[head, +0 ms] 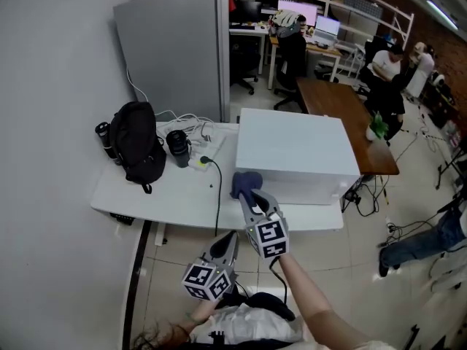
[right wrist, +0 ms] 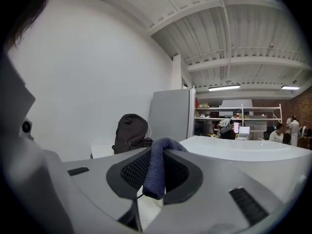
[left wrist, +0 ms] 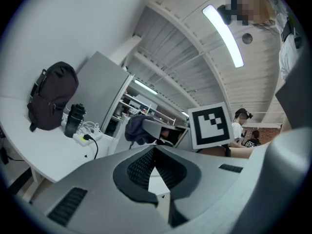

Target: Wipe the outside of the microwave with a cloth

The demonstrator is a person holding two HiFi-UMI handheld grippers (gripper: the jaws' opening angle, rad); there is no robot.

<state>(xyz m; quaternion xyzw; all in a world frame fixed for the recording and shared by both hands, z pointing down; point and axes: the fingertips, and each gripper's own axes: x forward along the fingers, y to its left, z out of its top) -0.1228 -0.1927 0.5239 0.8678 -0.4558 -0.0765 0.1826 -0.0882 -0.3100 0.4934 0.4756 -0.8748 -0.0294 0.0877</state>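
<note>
Cloth [head: 246, 181]: dark blue, bunched, at centre frame in the head view, against the near left corner of the white microwave [head: 292, 152]. Right gripper [head: 250, 195] is clamped on it, a fold hanging between the jaws. Left gripper [head: 230, 238], lower centre, has its jaws together on nothing.

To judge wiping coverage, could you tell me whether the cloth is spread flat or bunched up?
Bunched up: the cloth hangs as a folded wad pinched in the right tool.

microwave [head: 292, 152]: white box, upright | cloth [head: 244, 181]: dark blue, bunched in right gripper's [head: 246, 195] jaws, seemingly touching microwave's corner
</note>
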